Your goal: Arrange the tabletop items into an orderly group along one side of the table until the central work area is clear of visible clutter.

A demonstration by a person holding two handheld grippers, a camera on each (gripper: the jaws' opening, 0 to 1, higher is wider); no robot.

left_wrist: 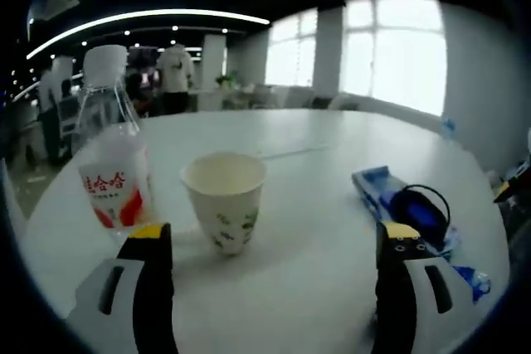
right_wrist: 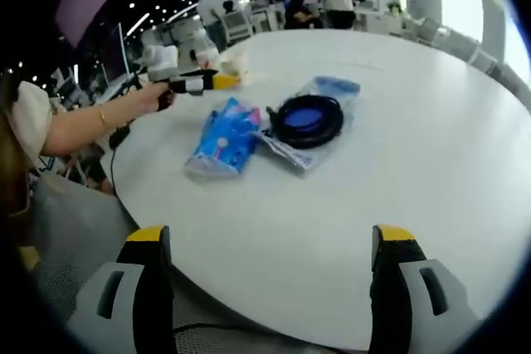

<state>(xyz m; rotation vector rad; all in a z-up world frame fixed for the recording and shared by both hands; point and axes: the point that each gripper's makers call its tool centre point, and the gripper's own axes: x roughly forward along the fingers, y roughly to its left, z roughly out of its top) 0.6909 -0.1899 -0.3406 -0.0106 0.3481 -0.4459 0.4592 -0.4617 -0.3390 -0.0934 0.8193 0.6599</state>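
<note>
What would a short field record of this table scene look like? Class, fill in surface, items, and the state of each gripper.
surface: white table
near left gripper: bottle, paper cup standing upright beside it
middle of table: blue pack, black coiled cable lying on a clear bag
left gripper: open, holding nothing, cup just ahead of it
right gripper: open, holding nothing, above table edge

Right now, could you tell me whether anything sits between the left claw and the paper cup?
Nothing visible does. In the left gripper view the paper cup stands on bare white table just ahead of the open left claw, nearer its left jaw. The water bottle stands to the cup's left, apart from it.
</note>
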